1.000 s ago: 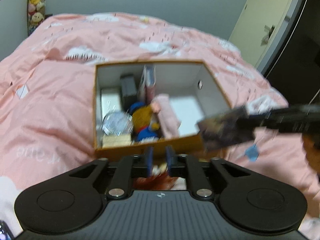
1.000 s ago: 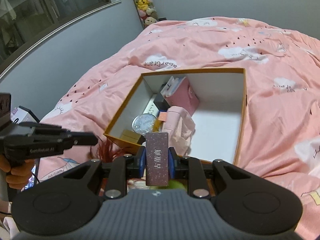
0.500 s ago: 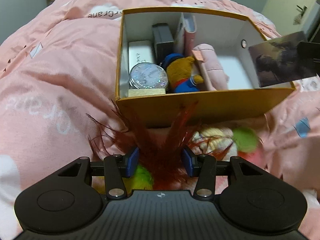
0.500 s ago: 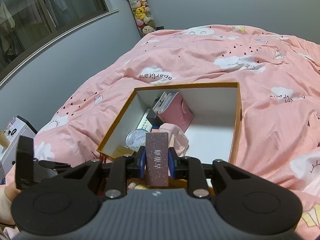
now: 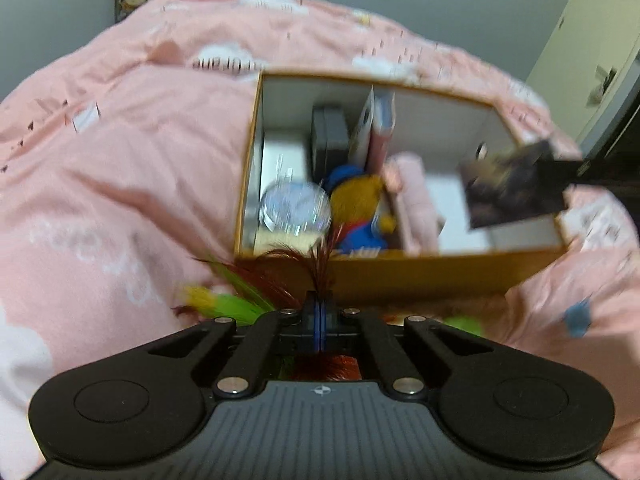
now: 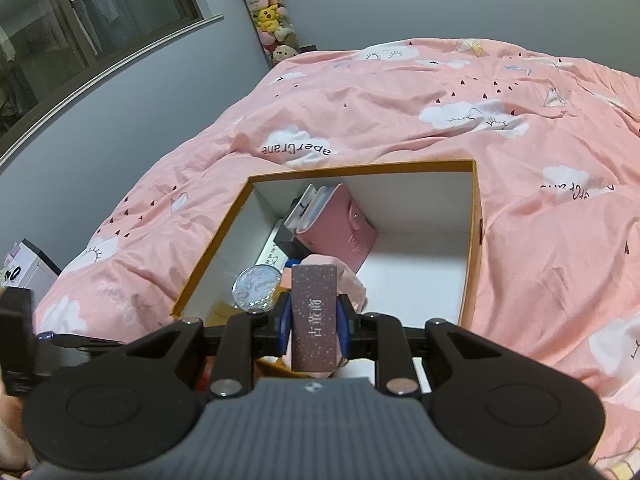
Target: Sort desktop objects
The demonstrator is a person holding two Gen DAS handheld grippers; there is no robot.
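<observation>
"aperCrane" bedding (image 6: 400,92), dark box (image 6: 314,316) w/ Chinese characters

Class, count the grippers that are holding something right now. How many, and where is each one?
2. The left gripper, just before the box's near wall, is shut on red feathers. The right gripper, above the box's near edge, clamps a dark speckled box.

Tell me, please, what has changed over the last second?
The left gripper dropped to the feather toy in front of the box, opened around the red feathers, then shut on them. The right gripper carried its dark carton over the box. That grip and the box contents are unchanged.
</observation>
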